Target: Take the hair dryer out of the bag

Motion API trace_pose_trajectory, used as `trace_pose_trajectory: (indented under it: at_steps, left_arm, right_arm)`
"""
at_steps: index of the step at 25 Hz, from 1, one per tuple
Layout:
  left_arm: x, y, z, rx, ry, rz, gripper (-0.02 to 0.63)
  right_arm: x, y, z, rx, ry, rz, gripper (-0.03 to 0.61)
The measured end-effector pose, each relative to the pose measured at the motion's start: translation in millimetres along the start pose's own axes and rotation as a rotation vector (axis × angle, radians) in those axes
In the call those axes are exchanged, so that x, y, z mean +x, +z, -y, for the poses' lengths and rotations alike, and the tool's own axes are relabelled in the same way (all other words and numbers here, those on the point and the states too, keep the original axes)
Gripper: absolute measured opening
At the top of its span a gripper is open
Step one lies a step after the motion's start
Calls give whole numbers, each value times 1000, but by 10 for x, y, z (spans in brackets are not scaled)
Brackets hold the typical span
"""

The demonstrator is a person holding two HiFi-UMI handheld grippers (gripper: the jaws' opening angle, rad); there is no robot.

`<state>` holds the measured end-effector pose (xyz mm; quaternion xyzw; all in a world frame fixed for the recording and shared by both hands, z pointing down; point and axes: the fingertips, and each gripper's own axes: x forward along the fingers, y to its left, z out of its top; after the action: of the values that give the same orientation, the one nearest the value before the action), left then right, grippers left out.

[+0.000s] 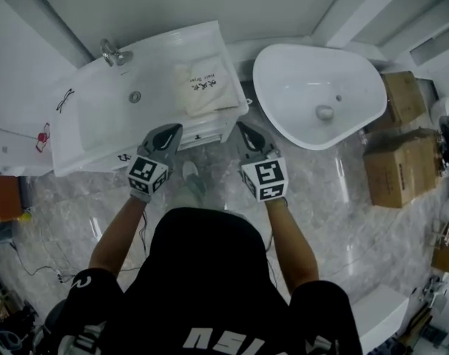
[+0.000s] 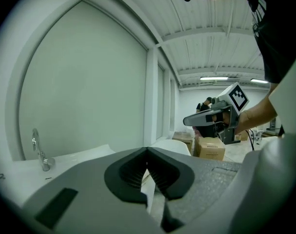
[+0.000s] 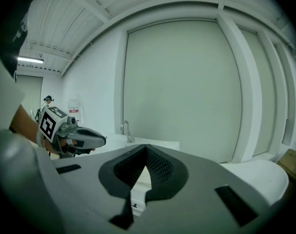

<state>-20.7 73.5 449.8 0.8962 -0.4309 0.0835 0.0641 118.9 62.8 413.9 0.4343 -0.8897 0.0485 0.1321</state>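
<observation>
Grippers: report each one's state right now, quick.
Left gripper: shut, holding nothing.
Right gripper: shut, holding nothing.

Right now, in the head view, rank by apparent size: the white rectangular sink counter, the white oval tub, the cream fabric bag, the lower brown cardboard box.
1. white rectangular sink counter
2. white oval tub
3. brown cardboard box
4. cream fabric bag, close to the box; it sits nearer the camera, so unsure.

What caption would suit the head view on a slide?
Left gripper and right gripper, both shut and empty, point toward the cream bag on a white sink counter.
</observation>
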Motion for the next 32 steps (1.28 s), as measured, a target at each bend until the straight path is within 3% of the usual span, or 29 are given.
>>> trace_pose_trajectory:
  at_steps: [5,12,24,32]
  left_arm:
    - [381,-36,-453,33,-118,-20,-3]
    - [726,-174,-926,21,-210,-54,-3]
    - [1158,-850,-1018,47,-298,-180,-3]
    - [1461,-1252,-836,50,-353,-249,-3]
  right_arm:
    - [542,56,162,10,-57,-37,-11]
    - [1013,67,304,24,-136,-41,-11]
    - [1351,-316,565,111,-208,-66,-11]
    - [1358,-890,811,224,-240,-115,-11]
